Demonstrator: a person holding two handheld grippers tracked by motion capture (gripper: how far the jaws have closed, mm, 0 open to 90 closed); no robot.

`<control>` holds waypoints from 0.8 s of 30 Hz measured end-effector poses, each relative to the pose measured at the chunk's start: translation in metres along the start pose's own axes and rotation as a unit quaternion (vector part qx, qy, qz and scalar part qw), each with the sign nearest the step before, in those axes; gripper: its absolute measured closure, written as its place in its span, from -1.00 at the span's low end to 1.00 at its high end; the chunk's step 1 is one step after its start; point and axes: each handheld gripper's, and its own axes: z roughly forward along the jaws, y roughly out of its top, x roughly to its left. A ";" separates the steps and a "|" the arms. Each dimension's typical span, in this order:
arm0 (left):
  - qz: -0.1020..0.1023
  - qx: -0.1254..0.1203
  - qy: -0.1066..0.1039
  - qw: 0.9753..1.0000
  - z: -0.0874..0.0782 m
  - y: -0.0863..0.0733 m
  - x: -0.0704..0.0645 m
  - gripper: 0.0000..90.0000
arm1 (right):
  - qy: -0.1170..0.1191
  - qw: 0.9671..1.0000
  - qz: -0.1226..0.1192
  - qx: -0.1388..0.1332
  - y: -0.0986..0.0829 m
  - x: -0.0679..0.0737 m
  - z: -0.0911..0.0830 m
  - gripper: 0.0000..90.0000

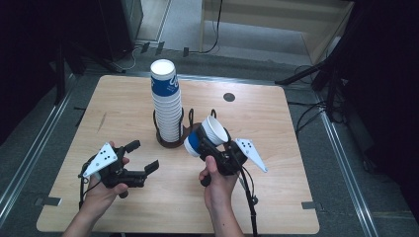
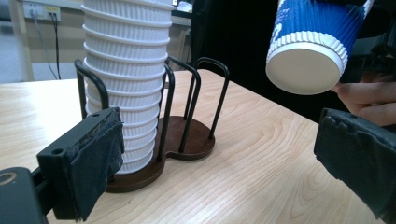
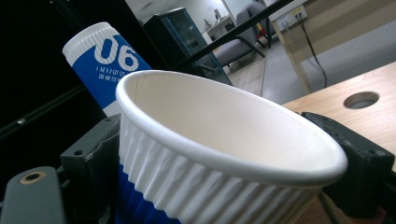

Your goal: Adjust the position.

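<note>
Right gripper (image 1: 211, 139), clamped on a blue-and-white paper cup (image 1: 207, 136): both jaws press the ribbed wall just below the rim, seen closely in the right gripper view (image 3: 224, 154). The cup is held tilted above the wooden table (image 1: 276, 197), its mouth toward one o'clock and its base (image 2: 303, 70) toward seven o'clock. At ten o'clock of the cup, a tall stack of cups (image 1: 165, 101) stands in one bay of a dark wire holder (image 1: 174, 140); the neighbouring bay (image 2: 198, 135) is unoccupied. Left gripper (image 1: 143, 158), at eight o'clock of the holder, has its jaws apart and grips nothing.
</note>
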 end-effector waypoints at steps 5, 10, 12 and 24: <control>-0.005 0.000 0.007 1.000 -0.003 -0.001 0.005 -0.95 | -0.002 1.000 -0.013 -0.006 0.003 -0.003 -0.002 -0.74; -0.008 -0.001 0.013 1.000 -0.006 -0.003 0.010 -0.95 | 0.002 0.999 -0.035 -0.012 0.005 -0.004 -0.003 -0.73; -0.011 -0.001 0.017 1.000 -0.008 -0.003 0.013 -0.95 | 0.004 0.999 -0.042 -0.013 0.006 -0.005 -0.004 -0.73; -0.017 0.002 0.041 0.999 -0.014 -0.009 0.026 -0.95 | -0.005 0.996 -0.091 -0.024 0.010 -0.011 -0.005 -0.73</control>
